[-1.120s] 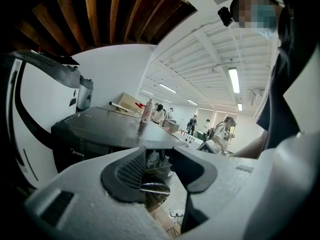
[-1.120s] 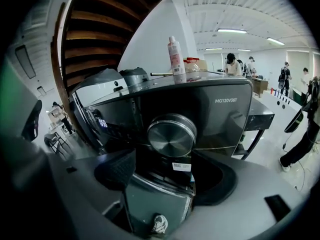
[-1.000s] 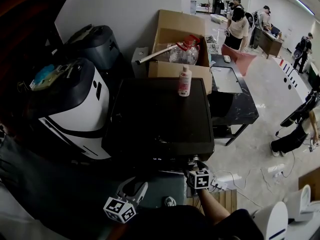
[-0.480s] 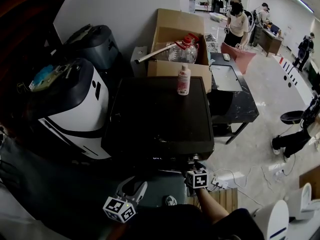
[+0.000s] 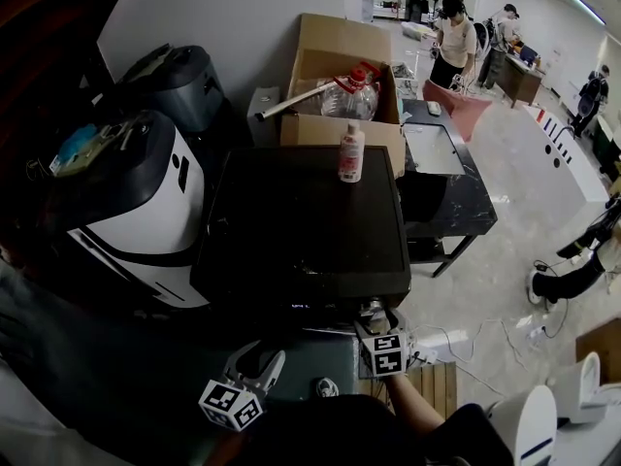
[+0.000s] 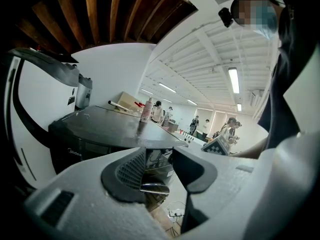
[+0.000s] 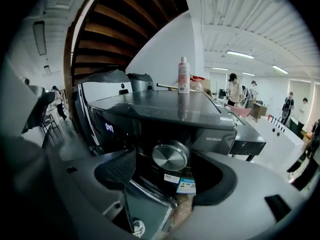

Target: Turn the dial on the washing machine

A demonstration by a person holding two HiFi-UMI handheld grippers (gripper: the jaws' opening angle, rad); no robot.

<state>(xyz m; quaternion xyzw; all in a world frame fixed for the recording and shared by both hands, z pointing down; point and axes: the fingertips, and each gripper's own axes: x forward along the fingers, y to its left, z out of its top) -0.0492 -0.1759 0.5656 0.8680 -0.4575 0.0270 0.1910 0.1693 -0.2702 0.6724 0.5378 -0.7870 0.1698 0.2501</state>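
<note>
The black washing machine (image 5: 301,226) fills the middle of the head view. Its round silver dial (image 7: 170,155) sits on the front panel, below the top's edge. My right gripper (image 7: 168,174) is open, with one jaw on each side of the dial and small gaps to it; in the head view the right gripper (image 5: 376,324) is at the machine's front right corner. My left gripper (image 5: 254,364) hangs lower and to the left, in front of the machine. The left gripper (image 6: 162,166) is open and holds nothing.
A pink-white bottle (image 5: 350,153) stands at the back of the machine's top. Behind it is a cardboard box (image 5: 335,61) with plastic jugs. A white and black appliance (image 5: 136,202) stands at the left, a black table (image 5: 451,197) at the right. Several people are far back.
The right gripper has stayed at the dial, shifting only slightly. The left gripper has hardly moved. People in the background have walked about.
</note>
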